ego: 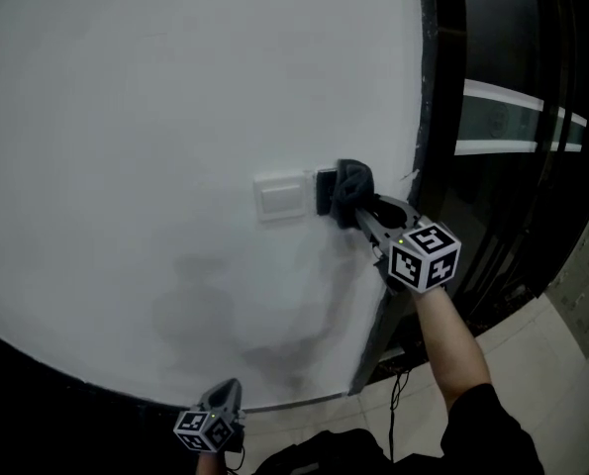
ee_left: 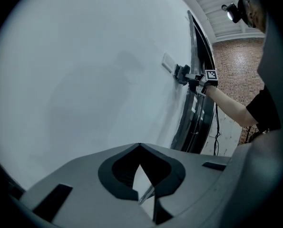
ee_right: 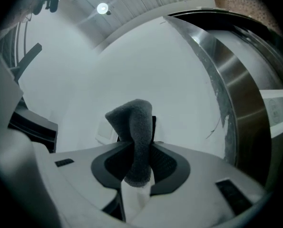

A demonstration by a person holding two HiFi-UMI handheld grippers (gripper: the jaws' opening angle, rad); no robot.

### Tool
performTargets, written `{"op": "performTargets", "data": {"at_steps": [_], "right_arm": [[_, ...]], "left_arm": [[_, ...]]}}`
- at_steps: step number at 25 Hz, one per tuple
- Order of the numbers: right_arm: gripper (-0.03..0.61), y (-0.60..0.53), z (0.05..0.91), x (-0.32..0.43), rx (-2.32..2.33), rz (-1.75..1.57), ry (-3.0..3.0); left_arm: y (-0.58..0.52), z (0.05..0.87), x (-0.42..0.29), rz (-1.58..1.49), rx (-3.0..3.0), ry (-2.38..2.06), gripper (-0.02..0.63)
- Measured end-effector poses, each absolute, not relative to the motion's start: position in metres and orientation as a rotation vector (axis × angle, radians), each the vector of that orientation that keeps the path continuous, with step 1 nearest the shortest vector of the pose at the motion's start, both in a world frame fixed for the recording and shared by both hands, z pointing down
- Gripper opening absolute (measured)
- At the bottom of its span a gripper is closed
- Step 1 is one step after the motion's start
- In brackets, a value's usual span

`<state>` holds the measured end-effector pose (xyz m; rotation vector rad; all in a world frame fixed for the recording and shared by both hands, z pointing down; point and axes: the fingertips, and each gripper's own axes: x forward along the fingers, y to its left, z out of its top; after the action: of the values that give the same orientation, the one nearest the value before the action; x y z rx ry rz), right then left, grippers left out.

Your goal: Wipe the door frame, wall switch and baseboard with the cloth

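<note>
Cloth (ego: 353, 179) first: it is up at the white wall (ego: 155, 117), over a small dark plate (ego: 326, 191) that sits just right of the white wall switch (ego: 281, 198), between the switch and the dark door frame (ego: 431, 117). I cannot tell whether it is pressing on the plate.

Around it, the frame runs up the right edge of the wall, with glossy dark panels beyond it. Pale floor tiles (ego: 532, 354) and a thin black cable (ego: 395, 389) lie below. Nothing stands between the cloth and the switch. My own bare forearm (ego: 452, 334) reaches in from the lower right.

The cloth is dark grey and fuzzy, folded into a thick hump that rises above the jaws (ee_right: 136, 137). The right gripper (ee_right: 140, 151) is clenched on its lower end, pads tight on both sides.

The left gripper (ego: 225, 392) hangs low near the wall's bottom edge, well apart from the switch. Its jaws (ee_left: 140, 148) meet at the tips with nothing between them.
</note>
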<state>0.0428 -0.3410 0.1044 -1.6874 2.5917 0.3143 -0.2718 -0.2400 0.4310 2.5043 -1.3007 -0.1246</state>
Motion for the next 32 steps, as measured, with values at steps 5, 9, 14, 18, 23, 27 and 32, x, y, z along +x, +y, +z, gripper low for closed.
{"op": "performTargets", "data": {"at_steps": [5, 9, 14, 18, 23, 27, 32], "right_arm": [[0.098, -0.34, 0.107, 0.059, -1.735, 0.301, 2.564], [0.098, -0.339, 0.11, 0.064, -1.782, 0.324, 2.555], [0.098, -0.337, 0.124, 0.076, -1.843, 0.28, 2.546], [0.098, -0.324, 0.138, 0.075, -1.837, 0.278, 2.566], [0.098, -0.281, 0.189, 0.063, -1.764, 0.233, 2.582], [0.098, -0.252, 0.253, 0.062, -1.79, 0.141, 2.531], [0.098, -0.222, 0.304, 0.065, -1.816, 0.06, 2.488]], "left_arm": [[-0.237, 0.422, -0.262, -0.153, 2.523, -1.285, -0.009], [-0.237, 0.423, -0.262, -0.142, 2.502, -1.316, -0.009], [-0.235, 0.426, -0.252, -0.134, 2.503, -1.298, -0.009], [-0.23, 0.417, -0.252, -0.167, 2.503, -1.336, -0.009], [-0.225, 0.402, -0.269, -0.237, 2.503, -1.402, -0.009], [-0.219, 0.389, -0.294, -0.275, 2.493, -1.49, -0.009], [-0.218, 0.366, -0.311, -0.326, 2.527, -1.567, -0.009]]}}
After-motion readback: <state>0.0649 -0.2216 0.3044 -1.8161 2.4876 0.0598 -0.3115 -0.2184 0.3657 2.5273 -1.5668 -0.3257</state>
